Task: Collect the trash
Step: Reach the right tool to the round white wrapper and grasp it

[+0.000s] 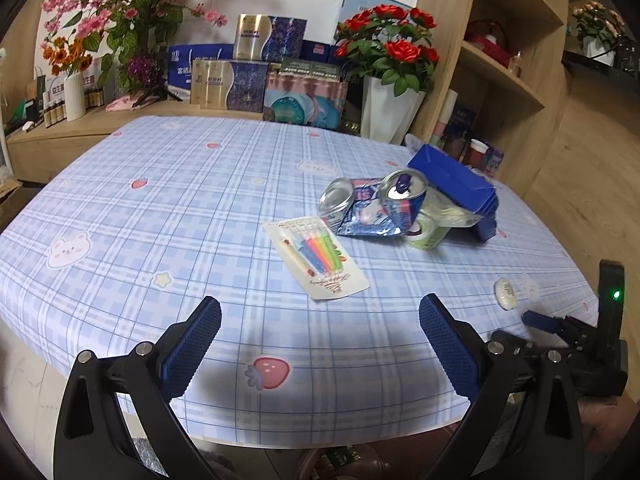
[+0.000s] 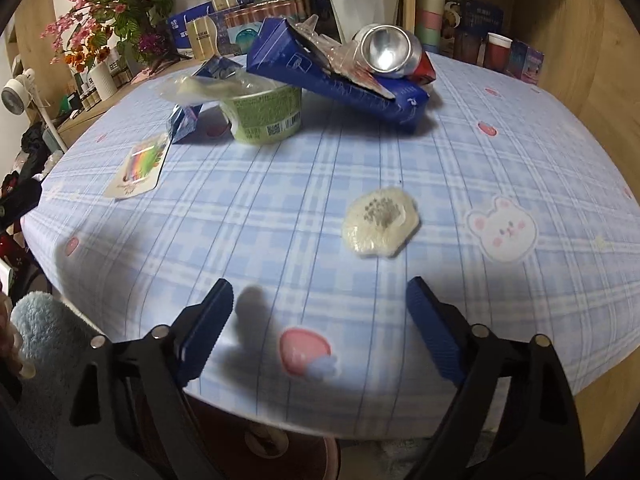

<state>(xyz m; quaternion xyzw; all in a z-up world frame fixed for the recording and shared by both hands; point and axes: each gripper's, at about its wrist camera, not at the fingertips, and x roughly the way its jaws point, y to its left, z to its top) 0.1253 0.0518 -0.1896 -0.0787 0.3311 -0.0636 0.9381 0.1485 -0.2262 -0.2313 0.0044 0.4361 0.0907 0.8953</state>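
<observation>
**Both jaws open over a table strewn with trash**

While the left gripper (image 1: 320,320) hangs above the near edge of the table (image 1: 160,208), its jaws stand wide apart with nothing between them but the blue checked cloth and a printed strawberry. From its camera, a flat highlighter card (image 1: 316,260) lies at about 12 o'clock, just past the fingertips. Beyond the card, toward 1 o'clock, sits the main heap: a crushed can (image 1: 376,204) on its side, a green cup (image 1: 428,232) touching it, and a torn blue carton (image 1: 456,184) leaning over both. A small round wrapper (image 1: 505,291) lies apart from the heap at 3 o'clock, near the table's right edge, and the right gripper's dark body shows just below it.

The right gripper (image 2: 320,316) also hovers over the near edge, its jaws well open and holding nothing. In its view the round wrapper (image 2: 380,222) lies at 12 o'clock, a little ahead of the fingertips and clear of them. Farther on, the green cup (image 2: 266,114) stands upright with a peeled film lid hanging off its rim, the blue carton (image 2: 340,80) rests tilted against it, and a second shiny can (image 2: 390,52) lies on the carton's far end. The highlighter card (image 2: 138,166) sits off at 10 o'clock near the table's left edge.
</observation>
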